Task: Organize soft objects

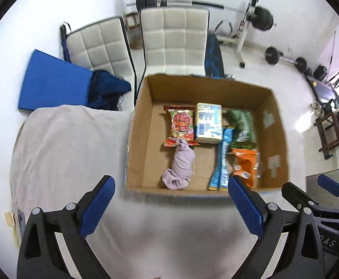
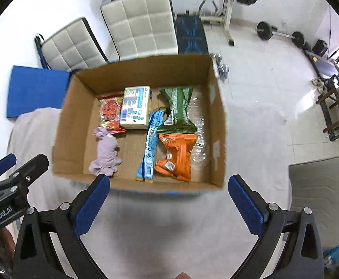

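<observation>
A: Where's the cloth?
B: The lilac cloth [image 2: 106, 155] lies bunched in the box [image 2: 71, 125], near wall. Light, limp; I'd pinch its thick middle. Both my claws, left claw [image 1: 170, 205] and right claw [image 2: 169, 205], gape wide, empty.

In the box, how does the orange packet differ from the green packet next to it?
The orange packet lies nearer the grippers; the green packet lies beyond it, toward the far wall of the cardboard box. The orange packet looks crumpled and folded at its near end; the green packet lies flatter and looks longer. Both rest on the box floor at its right side, beside clear crinkled plastic, and neither is held.
</observation>
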A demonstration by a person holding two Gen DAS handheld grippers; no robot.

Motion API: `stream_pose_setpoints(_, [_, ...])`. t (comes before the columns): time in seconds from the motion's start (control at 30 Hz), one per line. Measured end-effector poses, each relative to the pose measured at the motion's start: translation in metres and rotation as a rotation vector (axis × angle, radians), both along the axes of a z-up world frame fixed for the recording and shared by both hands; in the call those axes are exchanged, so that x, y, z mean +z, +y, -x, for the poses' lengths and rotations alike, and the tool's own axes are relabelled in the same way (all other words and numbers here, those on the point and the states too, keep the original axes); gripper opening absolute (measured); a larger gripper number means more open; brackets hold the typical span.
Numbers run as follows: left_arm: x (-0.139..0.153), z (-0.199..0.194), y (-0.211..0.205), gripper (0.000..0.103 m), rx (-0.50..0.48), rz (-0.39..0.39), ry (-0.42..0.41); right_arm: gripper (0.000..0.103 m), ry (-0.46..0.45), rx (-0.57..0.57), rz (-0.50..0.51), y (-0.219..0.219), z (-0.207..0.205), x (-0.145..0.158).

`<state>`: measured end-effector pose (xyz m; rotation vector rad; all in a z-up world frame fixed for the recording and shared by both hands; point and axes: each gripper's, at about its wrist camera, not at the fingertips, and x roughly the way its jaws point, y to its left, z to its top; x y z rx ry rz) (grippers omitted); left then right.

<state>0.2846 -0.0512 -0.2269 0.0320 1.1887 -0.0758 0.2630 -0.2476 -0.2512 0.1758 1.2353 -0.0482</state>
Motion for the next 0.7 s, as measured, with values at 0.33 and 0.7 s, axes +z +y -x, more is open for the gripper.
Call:
stream_pose_setpoints(0.33, [0.089, 0.085, 0.003, 0.1, 0.011, 0.049, -0.108, 0.103, -0.177, -0.002, -0.025, -0.006, 0.105, 0.107])
stream_pose_setpoints(0.7, [0.136, 0.148, 0.005, 0.1, 0.019, 0.012, -0.151, 0.103, -0.226, 0.029, -0.017, -0.007, 0.187, 0.17])
